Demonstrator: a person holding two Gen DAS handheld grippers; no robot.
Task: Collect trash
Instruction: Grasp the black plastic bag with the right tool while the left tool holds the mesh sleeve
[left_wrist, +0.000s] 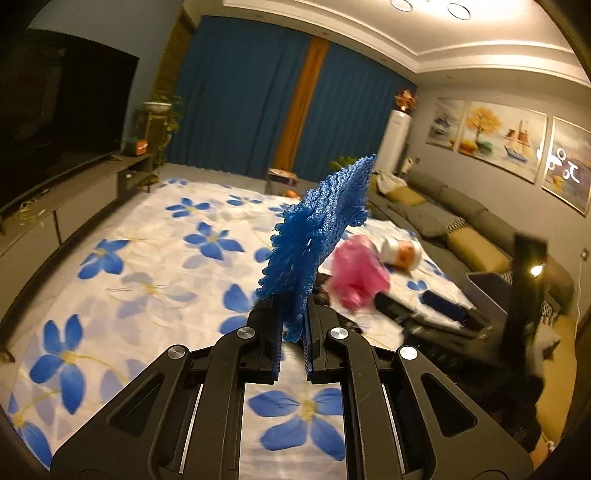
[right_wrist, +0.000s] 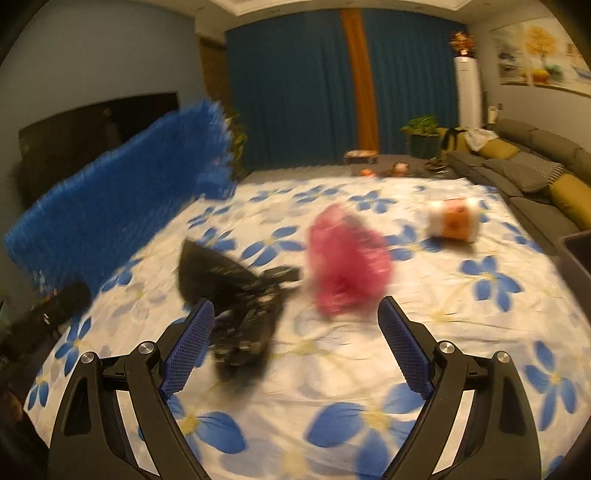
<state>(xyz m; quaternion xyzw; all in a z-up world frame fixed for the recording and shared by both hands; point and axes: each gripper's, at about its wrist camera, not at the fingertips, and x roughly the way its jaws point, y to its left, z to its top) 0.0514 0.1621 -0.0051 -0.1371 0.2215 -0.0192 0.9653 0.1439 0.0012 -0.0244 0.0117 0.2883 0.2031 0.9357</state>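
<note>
My left gripper (left_wrist: 293, 314) is shut on a blue foam net sleeve (left_wrist: 321, 229) and holds it up above the flowered sheet (left_wrist: 147, 266). The sleeve also shows at the left of the right wrist view (right_wrist: 110, 210). My right gripper (right_wrist: 295, 317) is open and empty, low over the sheet. Just ahead of it lie a crumpled black plastic bag (right_wrist: 240, 306) and a pink plastic bag (right_wrist: 347, 266). A white and orange cup (right_wrist: 456, 219) lies on its side farther right. The pink bag (left_wrist: 356, 275) and the cup (left_wrist: 400, 253) also show in the left wrist view.
A grey bin (left_wrist: 487, 291) stands at the right edge of the sheet, its corner also in the right wrist view (right_wrist: 578, 251). A grey sofa (right_wrist: 535, 173) runs along the right wall. A TV on a low cabinet (left_wrist: 55, 122) is at the left.
</note>
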